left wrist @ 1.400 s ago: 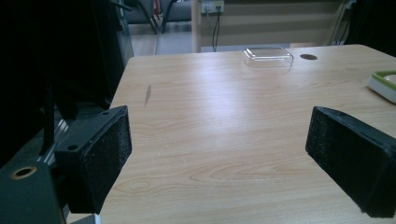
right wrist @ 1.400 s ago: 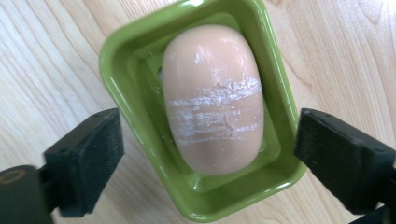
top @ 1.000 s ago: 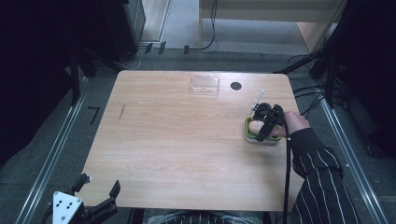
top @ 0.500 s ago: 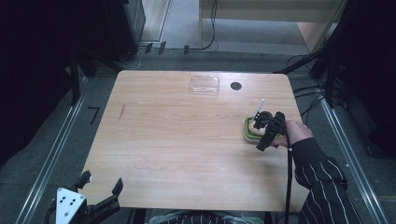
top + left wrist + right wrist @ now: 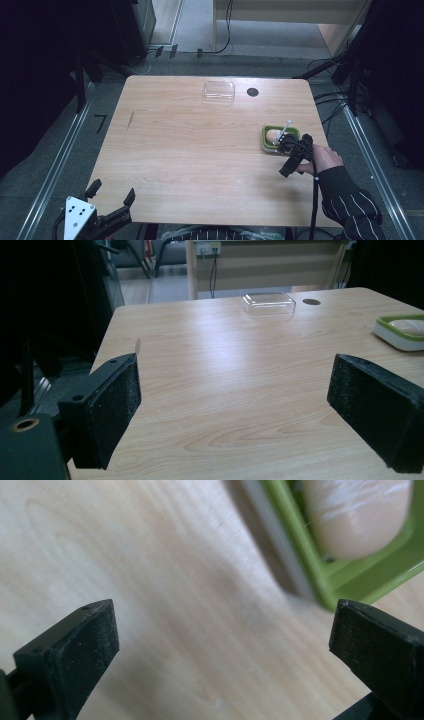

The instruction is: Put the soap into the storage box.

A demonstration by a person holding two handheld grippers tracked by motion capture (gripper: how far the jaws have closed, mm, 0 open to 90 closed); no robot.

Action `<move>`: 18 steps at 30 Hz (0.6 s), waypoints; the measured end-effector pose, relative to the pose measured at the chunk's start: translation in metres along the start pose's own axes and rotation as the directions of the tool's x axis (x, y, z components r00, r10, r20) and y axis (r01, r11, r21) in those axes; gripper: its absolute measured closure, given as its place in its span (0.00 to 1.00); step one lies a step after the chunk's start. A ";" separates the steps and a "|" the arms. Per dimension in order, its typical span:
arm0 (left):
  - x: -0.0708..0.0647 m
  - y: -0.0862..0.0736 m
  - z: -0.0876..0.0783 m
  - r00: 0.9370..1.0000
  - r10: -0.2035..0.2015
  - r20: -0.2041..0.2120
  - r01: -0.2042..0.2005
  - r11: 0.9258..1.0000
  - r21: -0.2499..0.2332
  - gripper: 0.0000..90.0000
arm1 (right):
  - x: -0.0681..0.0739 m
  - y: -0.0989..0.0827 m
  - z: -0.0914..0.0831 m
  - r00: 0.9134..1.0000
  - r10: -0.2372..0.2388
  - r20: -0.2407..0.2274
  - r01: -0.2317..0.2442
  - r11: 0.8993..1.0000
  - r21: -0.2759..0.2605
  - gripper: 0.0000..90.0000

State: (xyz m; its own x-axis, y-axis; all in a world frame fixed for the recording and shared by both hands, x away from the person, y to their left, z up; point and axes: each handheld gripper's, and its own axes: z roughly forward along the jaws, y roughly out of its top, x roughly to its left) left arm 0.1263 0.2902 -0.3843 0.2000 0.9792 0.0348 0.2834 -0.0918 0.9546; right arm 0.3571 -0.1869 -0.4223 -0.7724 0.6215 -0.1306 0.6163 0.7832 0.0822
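Note:
A small container with a green rim (image 5: 265, 137) stands on the right side of the wooden table (image 5: 200, 150), with a pale oval lump (image 5: 273, 134) inside it. My right gripper (image 5: 293, 157) hovers just in front of the container, held by a hand in a striped sleeve. Its jaws have just been opening and stand open with only bare wood between them (image 5: 225, 645). The green rim (image 5: 320, 580) and the pale lump (image 5: 355, 515) lie beyond its right jaw. My left gripper (image 5: 111, 192) is open and empty at the near left edge (image 5: 240, 410).
A clear plastic lid (image 5: 219, 91) lies at the table's far edge beside a black round hole (image 5: 252, 92). The left gripper view has the lid (image 5: 268, 303) far ahead and the container (image 5: 402, 332) at right. Dark racks and cables surround the table.
My right gripper has drawn back from over the container toward the near right, and the container and its lump are now uncovered. The left gripper has stayed put.

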 end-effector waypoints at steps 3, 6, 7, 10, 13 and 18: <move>0.000 0.000 0.001 1.000 0.001 0.002 -0.001 1.000 0.001 0.08 | 0.006 -0.005 0.001 1.000 0.004 0.000 -0.004 1.000 -0.002 0.00; 0.000 0.001 0.002 1.000 0.000 0.005 0.000 1.000 -0.002 0.08 | 0.015 -0.014 0.001 1.000 0.010 0.016 -0.010 1.000 0.006 0.00; 0.000 0.001 0.002 1.000 0.000 0.005 0.000 1.000 -0.002 0.08 | 0.015 -0.014 0.001 1.000 0.010 0.016 -0.010 1.000 0.006 0.00; -0.001 0.001 0.002 1.000 0.001 0.005 -0.001 1.000 0.001 0.08 | 0.020 -0.020 0.002 1.000 0.026 0.017 -0.026 1.000 -0.004 0.00; -0.001 0.001 0.003 1.000 0.002 0.010 -0.002 1.000 -0.002 0.08 | 0.026 -0.027 0.004 1.000 0.023 0.016 -0.023 1.000 0.007 0.00; -0.002 0.002 0.006 1.000 0.007 0.018 -0.007 1.000 0.003 0.08 | 0.033 -0.038 0.010 0.999 0.031 0.013 -0.031 0.999 0.015 0.00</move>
State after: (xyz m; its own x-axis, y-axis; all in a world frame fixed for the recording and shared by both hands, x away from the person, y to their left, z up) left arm 0.1326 0.2865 -0.3840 0.2189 0.9751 0.0361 0.2848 -0.0992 0.9534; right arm 0.3095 -0.1965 -0.4397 -0.7510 0.6451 -0.1406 0.6423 0.7632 0.0710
